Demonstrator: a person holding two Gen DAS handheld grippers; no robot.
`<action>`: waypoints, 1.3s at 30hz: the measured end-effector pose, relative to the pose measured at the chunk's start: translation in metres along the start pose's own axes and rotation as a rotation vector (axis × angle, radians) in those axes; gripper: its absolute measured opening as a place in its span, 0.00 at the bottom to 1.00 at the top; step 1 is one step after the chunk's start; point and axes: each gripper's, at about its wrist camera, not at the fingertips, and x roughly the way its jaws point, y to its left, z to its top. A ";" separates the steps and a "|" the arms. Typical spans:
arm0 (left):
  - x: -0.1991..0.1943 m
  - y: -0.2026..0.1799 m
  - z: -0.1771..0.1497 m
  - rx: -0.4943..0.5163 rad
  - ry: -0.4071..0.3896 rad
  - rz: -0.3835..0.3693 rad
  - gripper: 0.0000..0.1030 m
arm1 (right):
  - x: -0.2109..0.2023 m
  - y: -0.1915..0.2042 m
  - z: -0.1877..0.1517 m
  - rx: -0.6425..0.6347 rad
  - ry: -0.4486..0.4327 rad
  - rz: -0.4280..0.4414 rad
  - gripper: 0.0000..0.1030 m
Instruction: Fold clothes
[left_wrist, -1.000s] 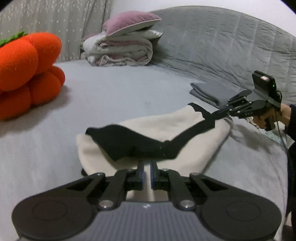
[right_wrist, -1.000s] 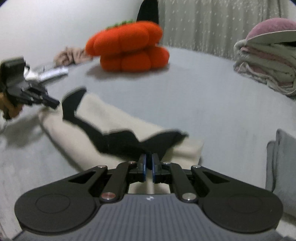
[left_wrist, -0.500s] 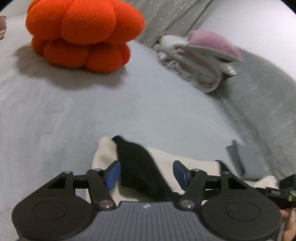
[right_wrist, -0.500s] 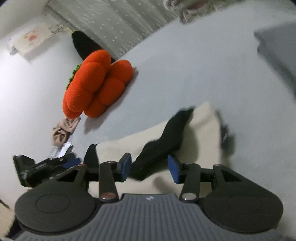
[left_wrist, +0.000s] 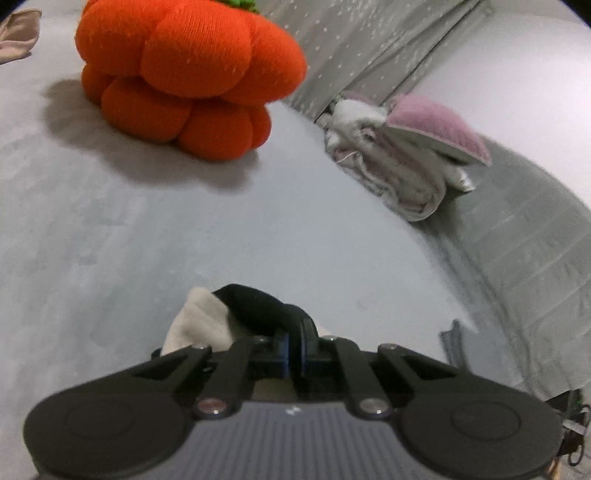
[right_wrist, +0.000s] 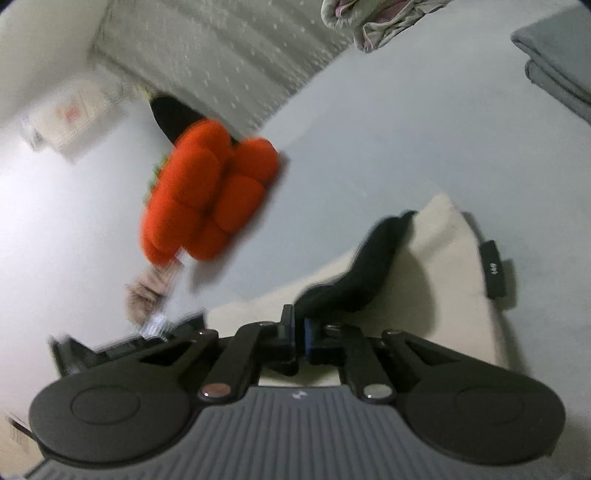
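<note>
A cream garment with a black band lies on the grey bed. In the left wrist view my left gripper is closing its jaws, and the pads pinch the black band at the garment's end. In the right wrist view the cream garment stretches away, with its black band running into my right gripper. Those jaws are closing too, with the pads pressed on the black cloth. The left gripper shows blurred at the lower left of the right wrist view.
An orange pumpkin cushion sits on the bed beyond the garment. A pile of bedding with a pink pillow lies against the grey quilted backrest. A folded grey cloth is at the far right. A small brownish cloth lies near the cushion.
Both grippers opened over the garment's black band and closed again on it. Both wrists rolled, so the views are tilted. The garment now lies bunched close to the fingers.
</note>
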 end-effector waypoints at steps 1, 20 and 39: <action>-0.004 0.000 -0.003 -0.007 0.003 -0.005 0.05 | -0.006 -0.001 0.001 0.034 -0.007 0.028 0.06; 0.022 0.018 -0.036 0.081 0.126 0.105 0.09 | -0.003 -0.020 -0.009 0.006 0.117 -0.147 0.06; 0.027 0.029 -0.024 0.040 0.120 0.083 0.16 | 0.004 -0.007 -0.012 -0.107 0.091 -0.163 0.10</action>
